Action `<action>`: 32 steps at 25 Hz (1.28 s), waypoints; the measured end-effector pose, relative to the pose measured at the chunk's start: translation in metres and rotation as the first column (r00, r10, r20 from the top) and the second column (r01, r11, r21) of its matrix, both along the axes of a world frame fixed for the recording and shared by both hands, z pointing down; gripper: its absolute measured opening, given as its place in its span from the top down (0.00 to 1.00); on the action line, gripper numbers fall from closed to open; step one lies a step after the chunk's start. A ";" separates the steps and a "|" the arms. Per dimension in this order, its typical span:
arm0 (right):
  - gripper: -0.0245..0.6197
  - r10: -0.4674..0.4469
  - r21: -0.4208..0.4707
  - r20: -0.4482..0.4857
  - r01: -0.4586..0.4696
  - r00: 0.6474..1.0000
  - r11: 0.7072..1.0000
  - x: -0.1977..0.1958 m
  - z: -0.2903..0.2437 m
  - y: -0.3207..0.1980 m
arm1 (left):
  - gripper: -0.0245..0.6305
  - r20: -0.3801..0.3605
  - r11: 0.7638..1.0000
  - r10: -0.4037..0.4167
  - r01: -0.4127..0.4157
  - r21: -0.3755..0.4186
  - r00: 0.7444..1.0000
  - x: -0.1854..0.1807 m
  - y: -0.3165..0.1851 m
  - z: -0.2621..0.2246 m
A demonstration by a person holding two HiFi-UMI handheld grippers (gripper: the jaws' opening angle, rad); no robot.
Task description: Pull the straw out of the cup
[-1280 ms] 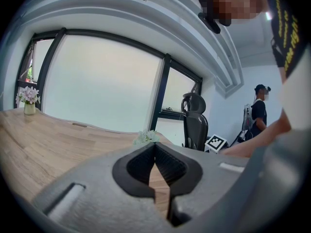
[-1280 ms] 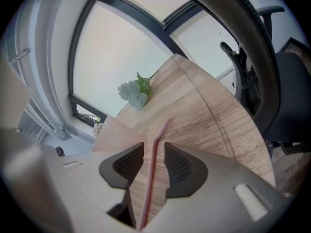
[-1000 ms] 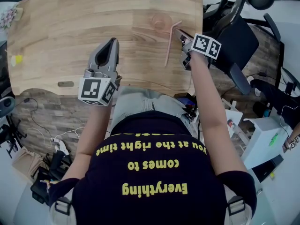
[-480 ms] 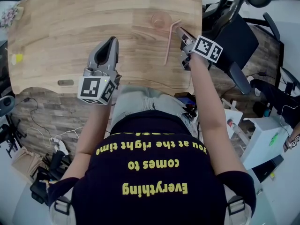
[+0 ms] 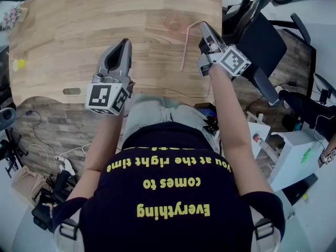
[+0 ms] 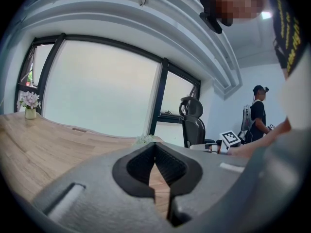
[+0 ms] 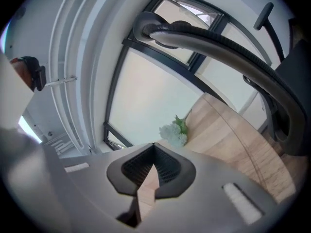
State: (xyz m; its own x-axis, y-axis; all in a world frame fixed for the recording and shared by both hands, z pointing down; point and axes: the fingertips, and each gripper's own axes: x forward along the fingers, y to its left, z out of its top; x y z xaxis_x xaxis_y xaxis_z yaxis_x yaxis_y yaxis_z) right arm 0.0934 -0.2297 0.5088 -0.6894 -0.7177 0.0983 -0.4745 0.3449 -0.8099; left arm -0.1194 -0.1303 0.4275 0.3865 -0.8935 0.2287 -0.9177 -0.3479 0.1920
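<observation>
Surface: pale wooden table (image 5: pixel 79 30) with a curved near edge, and an office chair (image 5: pixel 262 35) off its right end.
Head view, alone: shows the straw (image 5: pixel 185 49), the cup (image 5: pixel 176 21) and both grippers at once. Neither gripper view shows the straw or the cup.
Left gripper view, alone: shows tall windows beyond the table and a second person (image 6: pixel 257 115) standing far right, past the chair.
Right gripper view, alone: looks up at ceiling rails, with the chair's dark arm sweeping overhead. A pale flower bunch (image 7: pixel 174 132) sits at the table's far edge.
Straw, look: thin and pink, with one bend near the far end. The long part runs near to far and the short part kinks off to the right.
Straw, place: out of the cup and just right of it, apparently flat on the wood. Its short end meets the right gripper's tips in the head view (contact cannot be told).
Cup: clear, only a faint round outline, toward the far right of the table.
Left gripper (image 5: pixel 125 45): near centre, well left of the straw, with its jaws pressed together and nothing in them.
Right gripper (image 5: pixel 202 25): its jaws have just been closing and now meet. The tan sliver below the pads matches the table wood, and no straw is made out between them.
</observation>
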 end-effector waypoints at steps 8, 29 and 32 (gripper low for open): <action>0.95 0.022 0.248 0.087 -0.043 0.996 0.968 0.014 -0.066 0.006 | 0.96 -0.003 0.999 -0.009 0.009 0.033 1.000 -0.001 0.001 -0.013; 0.95 0.045 0.560 0.021 -0.049 0.999 0.827 0.044 -0.199 0.056 | 0.96 0.012 0.993 -0.015 0.013 0.121 1.000 -0.011 0.019 -0.056; 0.95 0.042 0.593 0.006 -0.037 0.999 0.805 0.044 -0.213 0.065 | 0.96 0.014 0.992 -0.016 0.014 0.127 1.000 -0.013 0.022 -0.059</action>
